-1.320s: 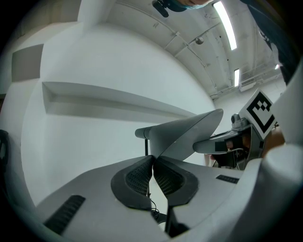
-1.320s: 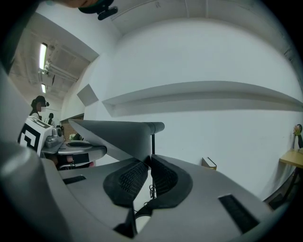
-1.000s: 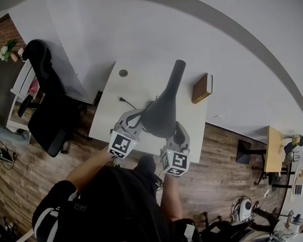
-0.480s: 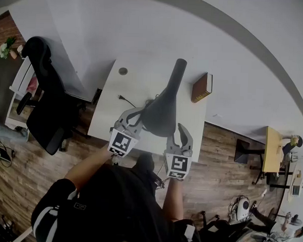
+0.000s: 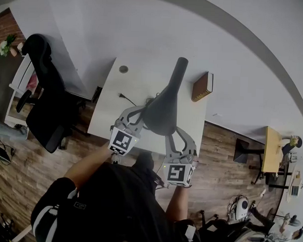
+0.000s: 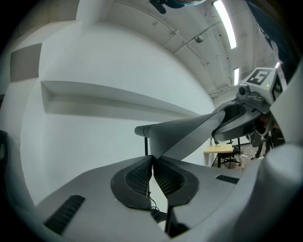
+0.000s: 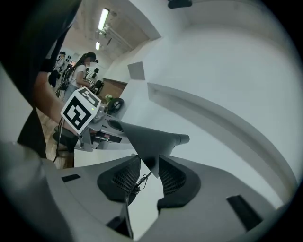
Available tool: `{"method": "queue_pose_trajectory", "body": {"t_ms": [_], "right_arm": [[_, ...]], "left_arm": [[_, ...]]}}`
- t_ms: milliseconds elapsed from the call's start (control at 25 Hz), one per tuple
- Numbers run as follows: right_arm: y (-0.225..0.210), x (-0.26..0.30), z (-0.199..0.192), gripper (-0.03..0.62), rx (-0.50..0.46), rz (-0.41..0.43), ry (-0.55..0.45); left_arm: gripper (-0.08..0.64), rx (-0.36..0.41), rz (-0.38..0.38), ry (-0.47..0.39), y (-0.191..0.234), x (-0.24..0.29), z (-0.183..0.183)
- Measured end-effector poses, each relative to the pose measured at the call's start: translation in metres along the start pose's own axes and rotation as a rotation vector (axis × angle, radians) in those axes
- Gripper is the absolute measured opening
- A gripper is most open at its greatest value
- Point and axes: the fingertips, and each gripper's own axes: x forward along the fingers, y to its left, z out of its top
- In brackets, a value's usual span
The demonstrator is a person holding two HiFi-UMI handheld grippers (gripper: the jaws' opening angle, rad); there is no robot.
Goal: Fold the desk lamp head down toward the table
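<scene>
Holding: left gripper, jaws pressed almost together, apparently on the thin lower rim of the lamp head, at its left edge in the head view.
Right gripper: jaws have just been opening and stand wide; the head's pointed rim hangs between the pads, untouched.
Lamp head spot: raised above the white table, broad end toward the person, neck reaching toward the wall.
Also on table: brown book and cord plug, both well apart from the grippers.
Handling guess: rigid shell, probably light, smooth matte (pads may slide on the taper); the hinge likely gives most of the resistance.
Where to grab: the broad end's rim, far from the hinge, pressing down evenly.
Risk: lamp tipping if pulled sideways.
</scene>
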Motion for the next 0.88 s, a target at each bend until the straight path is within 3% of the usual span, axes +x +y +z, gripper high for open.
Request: {"method": "queue_pose_trajectory", "body": {"t_ms": [200,600,760,880], "right_arm": [[0.005,0.004,0.009,0.135,-0.105,-0.002,0.003],[0.005,0.007,0.007,0.120,-0.137,-0.001,0.015],[0.007,0.007,0.006,0.118,-0.144,-0.002,0.023],[0.008,0.007,0.006,0.119,-0.141,-0.002,0.020]], "left_arm": [[0.032,-0.001,0.000,0.000,0.000,-0.001,0.000],[0.034,0.019,-0.019,0.023,0.000,0.001,-0.002],[0.034,0.039,-0.077,0.041,-0.002,-0.003,-0.007],[0.056,0.071,-0.161,0.070,-0.008,-0.013,-0.011]]}}
